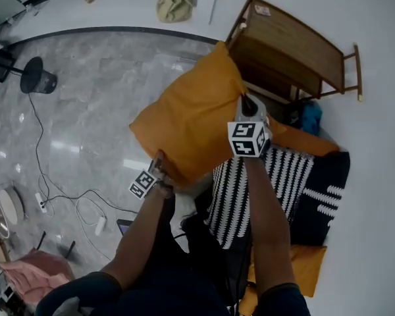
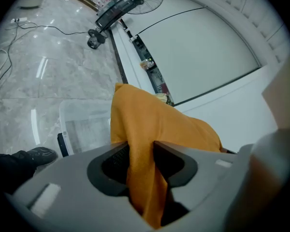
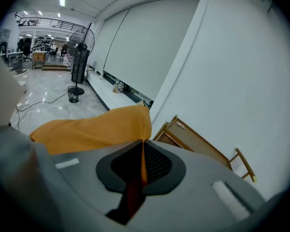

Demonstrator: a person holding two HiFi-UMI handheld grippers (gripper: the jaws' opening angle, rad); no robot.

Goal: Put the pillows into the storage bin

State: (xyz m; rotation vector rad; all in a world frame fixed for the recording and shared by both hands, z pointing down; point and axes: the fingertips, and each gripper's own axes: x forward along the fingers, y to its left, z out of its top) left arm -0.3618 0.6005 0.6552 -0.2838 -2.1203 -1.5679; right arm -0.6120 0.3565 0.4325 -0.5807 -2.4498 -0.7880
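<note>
The pillow (image 1: 187, 120) hangs at centre between your two grippers, the left gripper (image 1: 157, 170) clamped on its near-left corner and the right gripper (image 1: 249, 107) on its right edge, with the storage bin (image 2: 84, 124) on the floor beyond it. To your right, the heap of pillows (image 1: 289, 176) lies against the wall, and farther along that wall stands the wooden rack (image 1: 289, 45). Far left on the floor stands the fan (image 1: 38, 76), a cable (image 1: 39, 157) trailing nearward from it, and the bag (image 1: 176, 0) sits by the far wall.
</note>
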